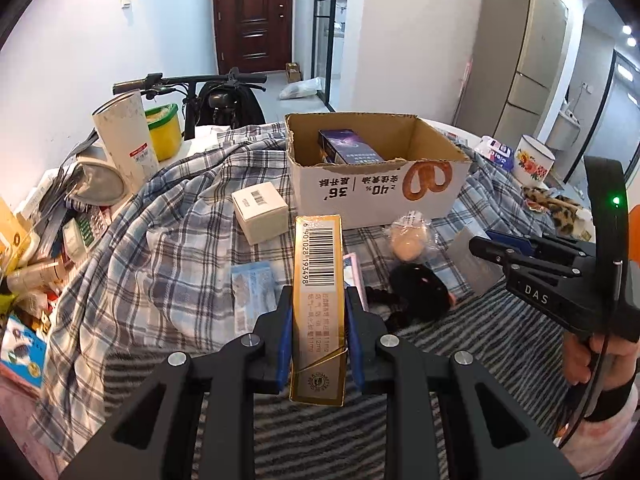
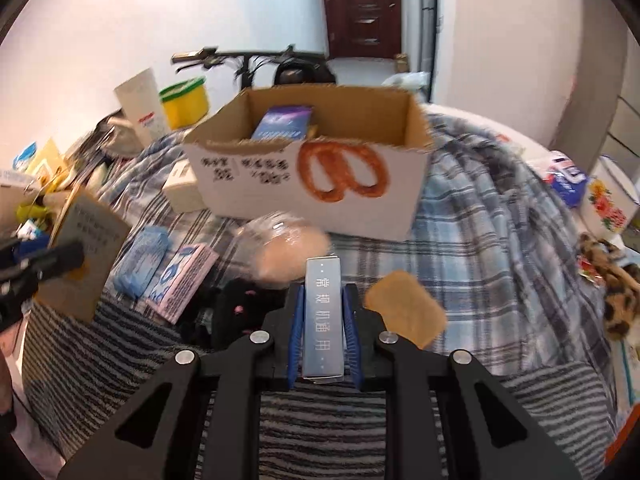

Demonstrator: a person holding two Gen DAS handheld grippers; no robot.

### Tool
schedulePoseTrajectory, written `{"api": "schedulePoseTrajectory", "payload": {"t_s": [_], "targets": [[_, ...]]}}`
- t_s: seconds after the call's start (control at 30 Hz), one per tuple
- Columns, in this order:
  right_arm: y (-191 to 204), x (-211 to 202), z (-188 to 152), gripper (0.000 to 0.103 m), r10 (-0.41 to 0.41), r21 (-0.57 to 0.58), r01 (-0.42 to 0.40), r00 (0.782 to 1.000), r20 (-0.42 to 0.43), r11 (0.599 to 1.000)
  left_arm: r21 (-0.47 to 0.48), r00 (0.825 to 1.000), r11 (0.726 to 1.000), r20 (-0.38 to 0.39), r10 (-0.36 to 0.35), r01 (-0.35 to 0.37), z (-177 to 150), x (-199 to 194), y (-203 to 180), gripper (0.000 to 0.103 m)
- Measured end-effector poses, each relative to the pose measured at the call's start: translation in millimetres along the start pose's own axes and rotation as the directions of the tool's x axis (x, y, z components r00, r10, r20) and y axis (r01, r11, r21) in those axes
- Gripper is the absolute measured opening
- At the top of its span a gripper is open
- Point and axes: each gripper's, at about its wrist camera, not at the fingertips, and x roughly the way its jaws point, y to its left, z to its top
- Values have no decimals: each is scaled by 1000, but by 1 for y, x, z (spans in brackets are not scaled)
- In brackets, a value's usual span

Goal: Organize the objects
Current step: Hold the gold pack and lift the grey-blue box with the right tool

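Observation:
My left gripper (image 1: 318, 300) is shut on a long gold carton with a barcode (image 1: 318, 276), held upright above the striped cloth. In the right wrist view that carton (image 2: 88, 252) shows at the far left. My right gripper (image 2: 323, 304) is shut on a slim silver box with printed characters (image 2: 323, 320). An open cardboard box with a pretzel print (image 1: 376, 188) stands just beyond both grippers, with a purple carton (image 1: 352, 148) inside. In the left wrist view the right gripper (image 1: 486, 248) reaches in from the right edge.
On the plaid cloth (image 1: 180, 208) lie a small white box (image 1: 260, 212), a bagged peach-coloured ball (image 1: 408, 240), a black fabric item (image 1: 416, 288), a blue tissue pack (image 1: 252, 284) and a pink box (image 2: 184, 280). Clutter fills the left; a flowered mug (image 1: 534, 160) stands on the right.

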Motion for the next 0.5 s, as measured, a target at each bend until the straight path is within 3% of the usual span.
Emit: {"api": "schedulePoseTrajectory", "payload": {"t_s": [0.13,0.5], "targets": [[-1,-11,-7,19,-1,16,1,1000,26,1000,-11,999,999,40,32,-31,-5,-8,-7,25],[5,-19,-13,19,8,0,-8,999,34,1000,-2,999,1000,46,25,-25,-5,-14,-17,25]]}}
